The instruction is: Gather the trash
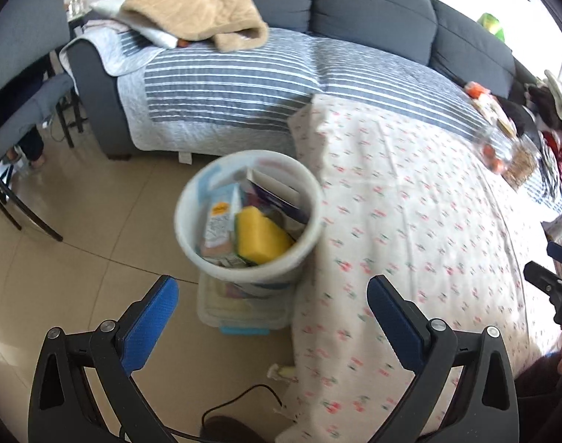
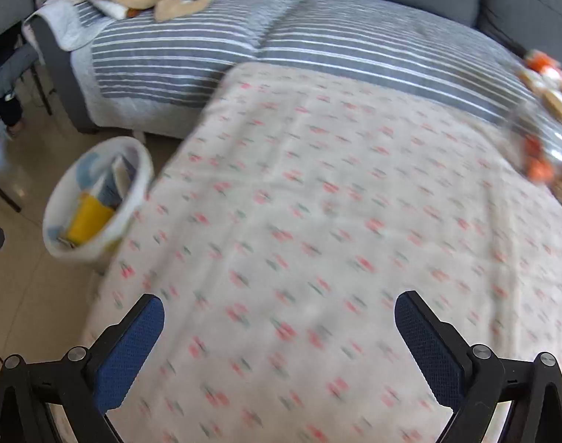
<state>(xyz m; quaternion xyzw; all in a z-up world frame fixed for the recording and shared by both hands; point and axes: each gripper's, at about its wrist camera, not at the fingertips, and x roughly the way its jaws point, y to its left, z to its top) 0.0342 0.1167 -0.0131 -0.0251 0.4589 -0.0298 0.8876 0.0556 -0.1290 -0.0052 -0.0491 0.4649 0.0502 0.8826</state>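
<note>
Two claws spread, empty | bin labels blurred, unreadable | yellow sponge

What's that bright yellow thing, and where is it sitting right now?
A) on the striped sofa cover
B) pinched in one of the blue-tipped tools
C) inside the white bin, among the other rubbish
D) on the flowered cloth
C: the yellow sponge lies inside the white bin among cartons, while the left tool and the right tool are both open with nothing between their tips.
</note>
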